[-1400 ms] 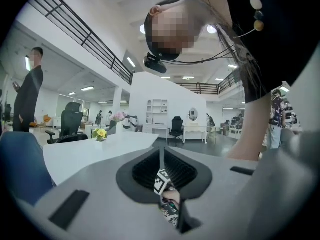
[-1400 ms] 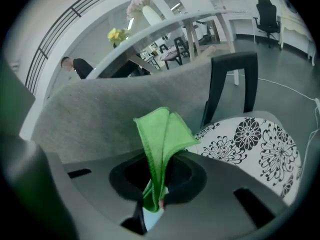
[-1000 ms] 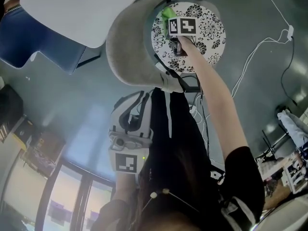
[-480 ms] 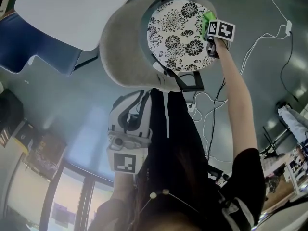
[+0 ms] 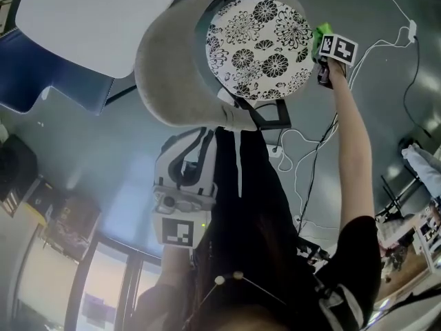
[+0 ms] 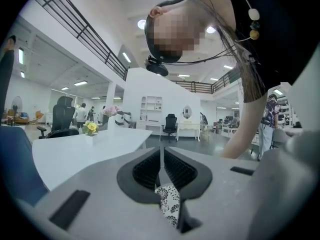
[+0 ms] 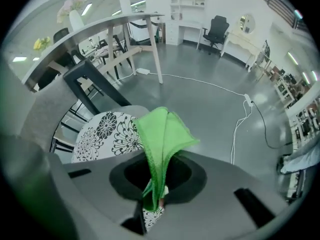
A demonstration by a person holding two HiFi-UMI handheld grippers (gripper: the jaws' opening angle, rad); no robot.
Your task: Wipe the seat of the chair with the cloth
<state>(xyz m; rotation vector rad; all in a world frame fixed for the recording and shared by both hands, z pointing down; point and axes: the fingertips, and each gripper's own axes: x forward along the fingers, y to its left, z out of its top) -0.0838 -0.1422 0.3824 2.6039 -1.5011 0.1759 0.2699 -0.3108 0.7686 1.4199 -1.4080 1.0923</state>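
Note:
The chair's round seat [image 5: 258, 43], white with black flowers, sits inside a curved grey backrest [image 5: 169, 74]. My right gripper [image 5: 322, 45] is at the seat's right rim, shut on a folded green cloth [image 5: 321, 32]. In the right gripper view the cloth [image 7: 162, 139] stands up out of the shut gripper [image 7: 156, 196], with the seat [image 7: 102, 134] to the left and below. My left gripper [image 5: 196, 143] hangs low by the person's body, away from the seat. Its pads [image 6: 177, 171] stand together with nothing held, and a sliver of seat [image 6: 167, 204] shows beneath them.
A white table [image 5: 96, 19] and a blue chair [image 5: 41, 81] stand left of the chair. White cables [image 5: 372, 67] and a power strip [image 5: 412, 29] lie on the grey floor to the right. Table legs [image 7: 152, 49] rise beyond the seat.
My right gripper has swept the green cloth from the seat's left part across to its right rim. The left gripper has stayed where it was.

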